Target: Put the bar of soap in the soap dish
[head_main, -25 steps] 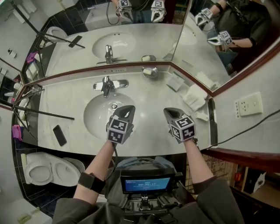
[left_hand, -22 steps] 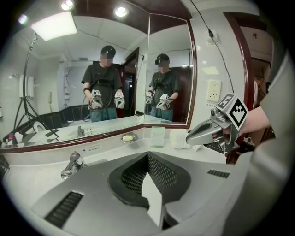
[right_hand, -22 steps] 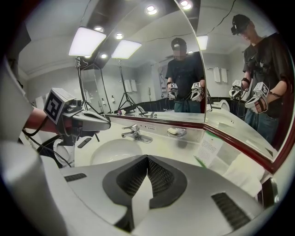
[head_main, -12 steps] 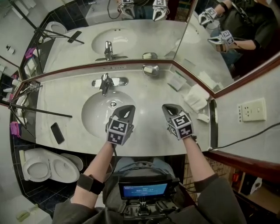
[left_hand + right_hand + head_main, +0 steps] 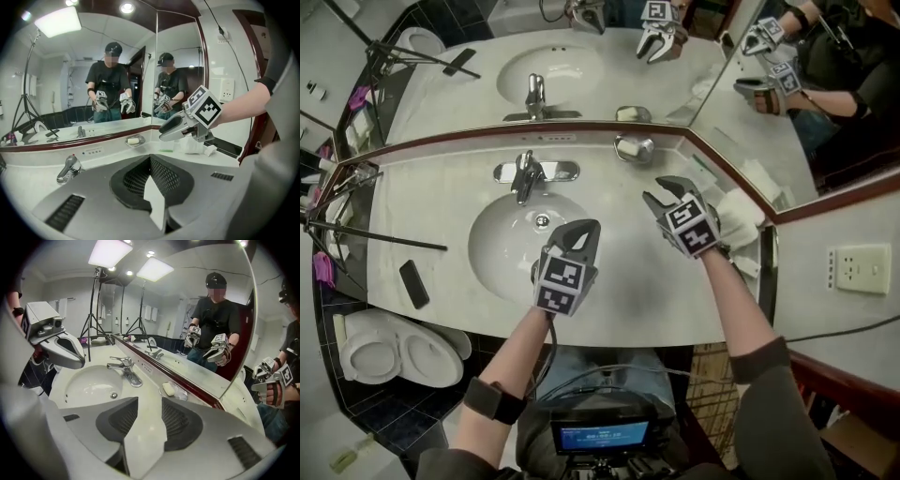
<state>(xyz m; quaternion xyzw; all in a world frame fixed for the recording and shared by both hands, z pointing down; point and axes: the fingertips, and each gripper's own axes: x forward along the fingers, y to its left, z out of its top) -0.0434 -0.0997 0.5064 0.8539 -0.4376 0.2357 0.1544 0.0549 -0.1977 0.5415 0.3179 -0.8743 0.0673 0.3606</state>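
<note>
Soap bar [image 5: 169,389] already lies in soap dish [image 5: 183,393] on table [image 5: 619,281], by mirror ledge, right of faucet [image 5: 523,174]. Right hand-held gripper [image 5: 150,401]: jaws have just been opening, now stand apart with nothing between them, pointed toward dish. Left hand-held gripper [image 5: 150,157]: jaws fully closed, empty, at right edge of sink [image 5: 502,253]

A bathroom: washbasin [image 5: 499,255] with tap [image 5: 525,175], wall mirrors [image 5: 609,70], and a toilet [image 5: 389,353] alongside.
</note>
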